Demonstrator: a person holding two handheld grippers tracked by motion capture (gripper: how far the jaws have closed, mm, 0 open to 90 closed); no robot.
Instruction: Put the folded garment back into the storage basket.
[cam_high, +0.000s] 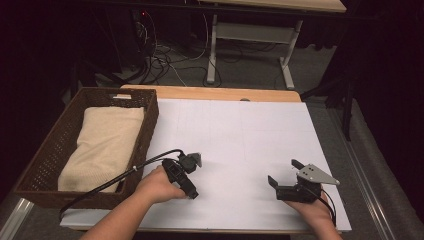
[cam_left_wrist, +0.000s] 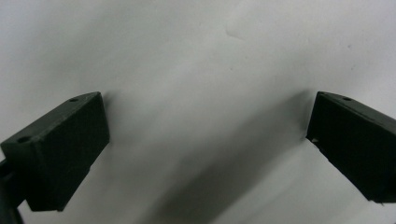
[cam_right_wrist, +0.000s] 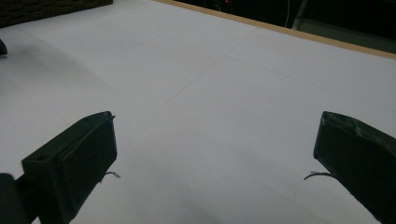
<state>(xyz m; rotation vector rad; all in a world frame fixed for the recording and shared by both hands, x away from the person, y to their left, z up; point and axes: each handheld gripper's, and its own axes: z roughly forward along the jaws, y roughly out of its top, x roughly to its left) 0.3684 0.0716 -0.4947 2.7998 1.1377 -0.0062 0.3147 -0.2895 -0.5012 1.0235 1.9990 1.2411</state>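
fingers (cam_left_wrist: 60, 149) of both grippers gape wide, empty; cloth (cam_high: 102, 145) lies left of them in basket (cam_high: 50, 150). we should pinch its near edge squarely.

We are looking along our left tongs (cam_left_wrist: 205, 140), whose two black jaws are standing wide apart, holding nothing, pointing closely down at the plain white tabletop (cam_left_wrist: 205, 60), casting soft shadows.

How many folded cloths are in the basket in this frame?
1. A cream folded cloth lies lengthwise in the brown wicker basket at the table's left edge, covering most of its floor. Anything beneath it would be hidden.
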